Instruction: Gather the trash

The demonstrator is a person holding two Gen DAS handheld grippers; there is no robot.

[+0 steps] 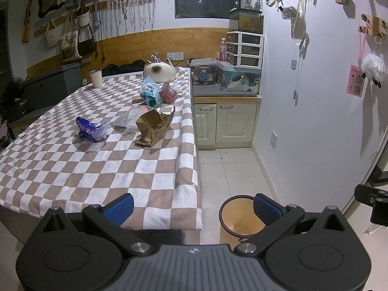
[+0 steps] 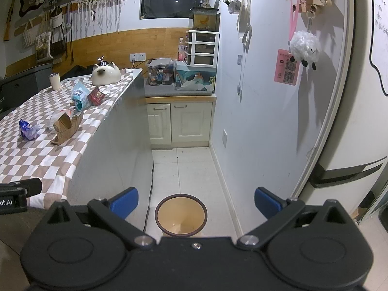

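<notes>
Hovering released and empty, left hand-held gripper (image 1: 194, 208) lower centre, right hand-held gripper (image 2: 196, 202) likewise spread above bin (image 2: 181, 214), torn cardboard (image 1: 154, 127), purple wrapper (image 1: 91, 129) mid-left on table (image 1: 72, 169).

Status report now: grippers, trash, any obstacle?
Left gripper open, right gripper open, both empty. Trash on table: torn cardboard, blue wrapper. Bin on floor, nothing blocking.

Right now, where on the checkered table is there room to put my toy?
The near half of the checkered tablecloth, before the crumpled blue wrapper and torn brown cardboard, is bare. Farther back, packets crowd around the white cat-shaped pot.
</notes>
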